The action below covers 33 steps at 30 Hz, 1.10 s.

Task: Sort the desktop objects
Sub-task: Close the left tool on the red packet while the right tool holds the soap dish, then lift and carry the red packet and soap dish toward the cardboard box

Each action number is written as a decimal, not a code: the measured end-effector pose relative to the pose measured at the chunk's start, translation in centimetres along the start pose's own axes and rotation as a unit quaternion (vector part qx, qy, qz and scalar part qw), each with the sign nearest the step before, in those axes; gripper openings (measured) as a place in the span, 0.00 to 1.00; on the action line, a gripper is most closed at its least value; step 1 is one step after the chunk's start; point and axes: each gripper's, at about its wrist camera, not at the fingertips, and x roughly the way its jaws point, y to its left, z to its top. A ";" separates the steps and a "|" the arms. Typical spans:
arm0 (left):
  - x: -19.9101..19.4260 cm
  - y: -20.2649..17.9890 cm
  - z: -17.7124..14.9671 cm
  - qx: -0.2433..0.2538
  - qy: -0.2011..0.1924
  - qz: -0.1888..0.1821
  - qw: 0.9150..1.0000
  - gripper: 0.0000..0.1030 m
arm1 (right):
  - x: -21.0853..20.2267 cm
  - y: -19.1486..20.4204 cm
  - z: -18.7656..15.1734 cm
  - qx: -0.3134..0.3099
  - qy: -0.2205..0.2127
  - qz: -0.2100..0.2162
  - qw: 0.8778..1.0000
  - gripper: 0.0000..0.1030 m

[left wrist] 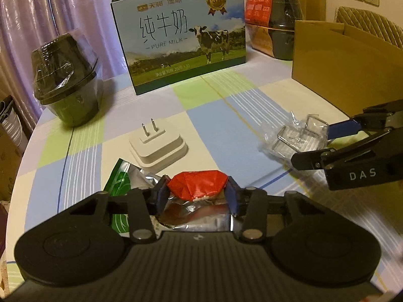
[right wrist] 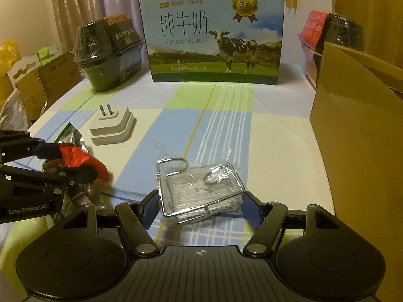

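My left gripper is shut on a red crinkled packet, its blue pads pressed to both ends. Under it lie a silver foil wrapper and a green packet. In the right wrist view the same left gripper holds the red packet at the left. My right gripper is open, its fingers flanking a clear-wrapped wire hook rack that rests on the checked tablecloth. A white plug adapter lies prongs up beyond the red packet.
A milk carton box stands at the back centre. A black wrapped bowl sits back left, and stacked bowls back right. An open cardboard box stands along the right side. More cardboard boxes sit beyond the table's left edge.
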 end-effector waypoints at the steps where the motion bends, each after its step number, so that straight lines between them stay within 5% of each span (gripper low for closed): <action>1: -0.1 -0.1 0.0 0.000 -0.003 0.000 1.000 0.37 | -0.1 0.0 0.0 0.001 -0.002 -0.001 1.000 0.64; 18: -5.1 -2.3 0.1 -0.036 -0.044 -0.019 0.998 0.35 | -6.4 0.3 -1.7 0.019 -0.027 -0.019 0.999 0.63; 33: -12.4 -6.2 -3.7 -0.103 -0.041 -0.027 0.993 0.35 | -14.9 2.0 -6.5 0.022 -0.029 -0.024 0.999 0.63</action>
